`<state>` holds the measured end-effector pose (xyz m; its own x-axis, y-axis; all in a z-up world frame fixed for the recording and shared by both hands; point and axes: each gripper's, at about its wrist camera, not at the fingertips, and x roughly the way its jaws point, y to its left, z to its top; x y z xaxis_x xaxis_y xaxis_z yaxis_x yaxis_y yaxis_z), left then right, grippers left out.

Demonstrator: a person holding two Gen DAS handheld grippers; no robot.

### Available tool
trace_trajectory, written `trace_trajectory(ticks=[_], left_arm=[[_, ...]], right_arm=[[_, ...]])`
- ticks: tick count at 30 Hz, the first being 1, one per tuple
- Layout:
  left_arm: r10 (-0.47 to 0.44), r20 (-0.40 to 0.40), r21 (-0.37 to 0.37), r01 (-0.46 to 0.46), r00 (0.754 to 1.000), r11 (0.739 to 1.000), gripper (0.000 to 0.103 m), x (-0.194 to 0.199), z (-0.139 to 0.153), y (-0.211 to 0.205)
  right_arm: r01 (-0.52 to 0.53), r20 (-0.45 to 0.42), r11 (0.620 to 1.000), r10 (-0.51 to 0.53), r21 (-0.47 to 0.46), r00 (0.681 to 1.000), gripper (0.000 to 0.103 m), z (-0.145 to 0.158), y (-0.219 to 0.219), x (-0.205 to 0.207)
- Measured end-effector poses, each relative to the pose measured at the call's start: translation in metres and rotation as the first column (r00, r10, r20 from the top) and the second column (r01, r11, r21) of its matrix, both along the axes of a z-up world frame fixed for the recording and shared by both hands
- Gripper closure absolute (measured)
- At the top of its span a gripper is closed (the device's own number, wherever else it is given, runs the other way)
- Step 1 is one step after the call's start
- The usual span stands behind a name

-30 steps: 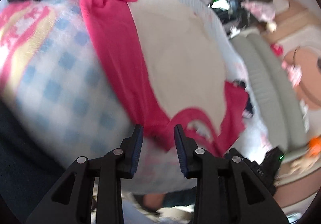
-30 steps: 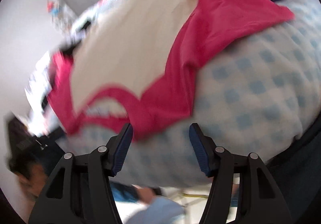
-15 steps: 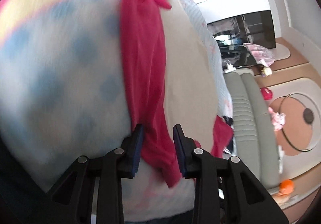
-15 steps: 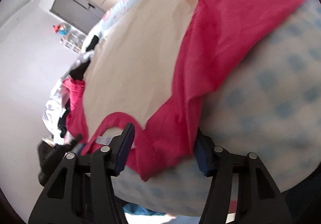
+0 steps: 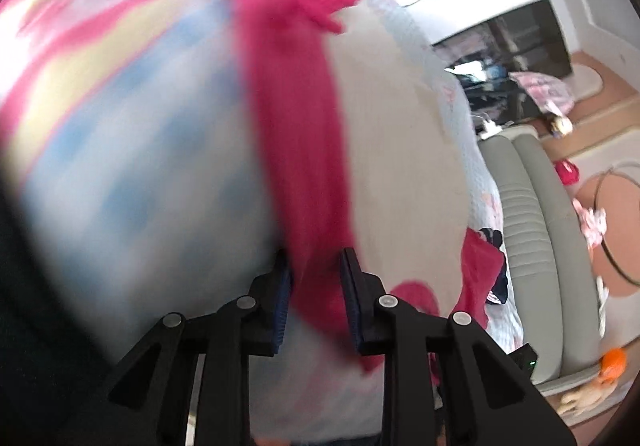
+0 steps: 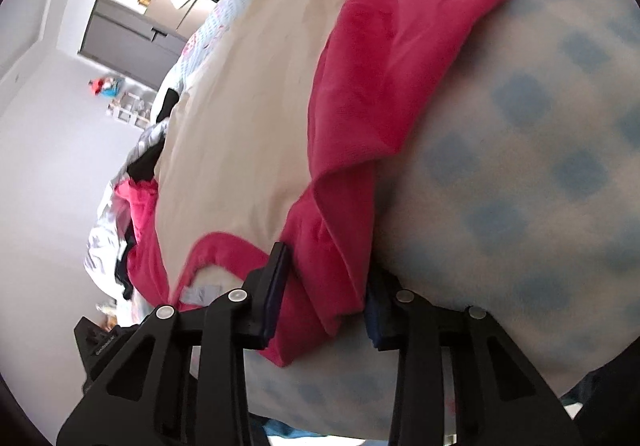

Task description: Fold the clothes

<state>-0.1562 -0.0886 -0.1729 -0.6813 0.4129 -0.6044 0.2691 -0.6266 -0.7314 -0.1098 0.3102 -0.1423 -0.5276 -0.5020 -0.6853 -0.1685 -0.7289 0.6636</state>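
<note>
Shirt (image 6: pixel 248 150) (cream body, pink sleeves and neck trim) lies spread flat on a blanket (image 6: pixel 532 182) of blue and white checks. Its top edge is cut off in the right wrist view, and the left wrist view is blurred, so the blanket's pattern smears there. Pink sleeve fabric (image 5: pixel 304 150) runs between the pads of the left tongs (image 5: pixel 316 298), which stand narrowly apart around it. The right tongs (image 6: pixel 326 296) stand wider, with the pink shoulder bunched between their pads.
</note>
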Motion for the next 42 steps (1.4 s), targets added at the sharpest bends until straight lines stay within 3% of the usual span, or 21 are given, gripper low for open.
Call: trace_trajectory(ticks=[3, 7, 10, 13, 20, 21, 22, 24, 27, 30, 32, 37, 40, 42], left_arm=[[-0.043, -0.034, -0.001, 0.043, 0.998, 0.999, 0.08, -0.016, 0.001, 0.003], [0.02, -0.013, 0.086, -0.019, 1.0, 0.996, 0.082, -0.006, -0.031, 0.0], [0.051, -0.024, 0.163, -0.046, 0.998, 0.986, 0.082, -0.001, -0.04, -0.002], [0.011, -0.011, 0.209, -0.009, 1.0, 0.978, 0.079, -0.008, -0.045, -0.006], [-0.028, 0.052, 0.132, 0.021, 0.998, 0.991, 0.067, -0.028, -0.026, 0.008], [-0.033, 0.061, 0.121, 0.026, 0.998, 0.992, 0.076, -0.031, -0.024, 0.01], [-0.038, 0.07, 0.11, 0.031, 0.997, 0.993, 0.091, -0.033, -0.021, 0.012], [-0.049, 0.073, 0.028, 0.047, 0.996, 0.999, 0.098, -0.036, -0.006, 0.02], [-0.065, 0.05, -0.101, 0.07, 0.997, 0.992, 0.099, -0.03, 0.024, 0.033], [-0.082, 0.008, -0.152, 0.082, 0.997, 0.985, 0.1, -0.021, 0.047, 0.037], [-0.09, -0.013, -0.17, 0.086, 0.996, 0.982, 0.1, -0.013, 0.059, 0.036], [-0.109, 0.012, -0.216, 0.109, 0.994, 0.97, 0.101, -0.003, 0.056, 0.03], [-0.096, 0.08, -0.172, 0.109, 0.992, 0.979, 0.101, 0.006, 0.025, 0.021], [-0.087, 0.084, -0.112, 0.096, 0.993, 0.989, 0.1, 0.007, 0.012, 0.016]], right_arm=[[-0.031, -0.064, 0.999, 0.029, -0.033, 0.998, 0.069, 0.021, -0.004, -0.004], [-0.07, -0.012, 0.996, 0.071, 0.056, 0.997, 0.068, 0.003, -0.017, -0.012], [-0.04, -0.078, 0.999, 0.037, -0.025, 0.996, 0.071, -0.011, -0.003, 0.004], [-0.036, -0.092, 0.997, 0.029, -0.069, 0.995, 0.071, -0.019, 0.001, 0.002], [-0.071, -0.047, 0.995, 0.068, -0.077, 0.997, 0.073, -0.02, -0.003, -0.014], [-0.071, -0.04, 0.996, 0.069, -0.054, 0.997, 0.085, -0.017, 0.0, -0.015], [-0.071, -0.032, 0.997, 0.07, -0.032, 0.997, 0.09, -0.013, 0.003, -0.016], [-0.084, -0.057, 0.994, 0.088, 0.068, 0.995, 0.098, 0.001, 0.001, -0.015], [-0.093, -0.126, 0.961, 0.129, 0.259, 0.984, 0.1, 0.03, -0.012, -0.005], [-0.059, -0.199, 0.925, 0.143, 0.375, 0.97, 0.102, 0.057, -0.018, 0.011], [-0.031, -0.238, 0.914, 0.138, 0.405, 0.961, 0.102, 0.073, -0.015, 0.02], [-0.004, -0.25, 0.924, 0.107, 0.381, 0.962, 0.102, 0.084, 0.0, 0.032], [-0.053, -0.176, 0.956, 0.107, 0.287, 0.979, 0.102, 0.063, 0.008, 0.029], [-0.062, -0.124, 0.981, 0.086, 0.186, 0.988, 0.097, 0.045, 0.011, 0.029]])
